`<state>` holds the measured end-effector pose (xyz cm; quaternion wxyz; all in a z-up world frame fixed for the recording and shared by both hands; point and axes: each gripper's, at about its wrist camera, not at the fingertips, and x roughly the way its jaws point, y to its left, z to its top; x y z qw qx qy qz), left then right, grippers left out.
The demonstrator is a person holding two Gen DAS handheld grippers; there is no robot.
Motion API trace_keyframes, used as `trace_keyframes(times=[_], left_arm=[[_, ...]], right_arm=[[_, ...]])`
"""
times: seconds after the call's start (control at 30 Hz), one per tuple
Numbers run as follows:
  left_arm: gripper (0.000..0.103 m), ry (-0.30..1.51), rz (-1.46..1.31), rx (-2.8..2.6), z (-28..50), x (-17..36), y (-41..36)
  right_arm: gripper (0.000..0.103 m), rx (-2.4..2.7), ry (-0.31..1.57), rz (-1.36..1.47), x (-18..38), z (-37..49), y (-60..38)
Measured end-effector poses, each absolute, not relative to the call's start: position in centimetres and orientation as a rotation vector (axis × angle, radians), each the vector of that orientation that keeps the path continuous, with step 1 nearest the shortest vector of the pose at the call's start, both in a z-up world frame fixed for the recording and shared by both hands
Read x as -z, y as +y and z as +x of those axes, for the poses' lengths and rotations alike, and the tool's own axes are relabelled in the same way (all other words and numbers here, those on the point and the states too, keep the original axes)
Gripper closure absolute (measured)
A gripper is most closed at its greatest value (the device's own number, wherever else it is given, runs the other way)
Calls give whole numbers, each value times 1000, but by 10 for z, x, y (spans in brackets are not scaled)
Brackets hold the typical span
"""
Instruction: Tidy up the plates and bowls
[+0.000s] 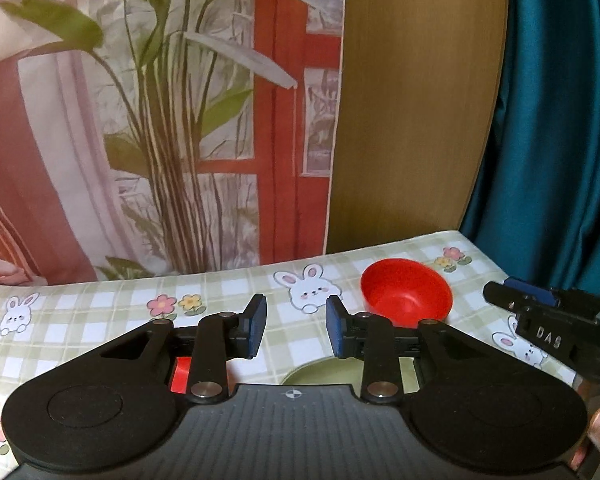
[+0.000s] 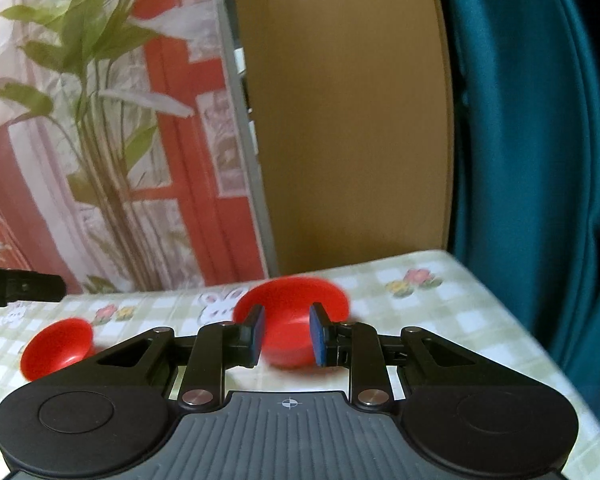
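Left wrist view, left to right: left tongs (image 1: 296, 326) released, empty; green plate (image 1: 320, 374) near, half hidden beneath them; red bowl (image 1: 406, 296) far right on the table (image 1: 100, 320). Right wrist view: small red bowl (image 2: 58, 348) left; right tongs (image 2: 286, 334) parted, nothing gripped, above the larger bowl. Risk: blurred, tilted tongs may clip a light bowl's rim and skid it.

Black left gripper (image 1: 296, 326), blue pads, silver screws, "DAS" marking.
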<state>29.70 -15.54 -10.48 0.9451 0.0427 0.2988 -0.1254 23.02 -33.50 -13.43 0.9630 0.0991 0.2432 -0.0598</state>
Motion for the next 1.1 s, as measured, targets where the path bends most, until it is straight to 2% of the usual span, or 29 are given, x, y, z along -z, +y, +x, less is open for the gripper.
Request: trace_keyframes(times=[0.3, 0.77, 1.1], left_arm=[[69, 630, 80, 298, 316, 122, -172], [68, 677, 55, 378, 361, 149, -195], [62, 756, 47, 420, 400, 177, -217]], right_arm=[[80, 150, 498, 186, 135, 243, -371], [80, 177, 552, 248, 168, 267, -403], [80, 145, 581, 279, 183, 304, -396]])
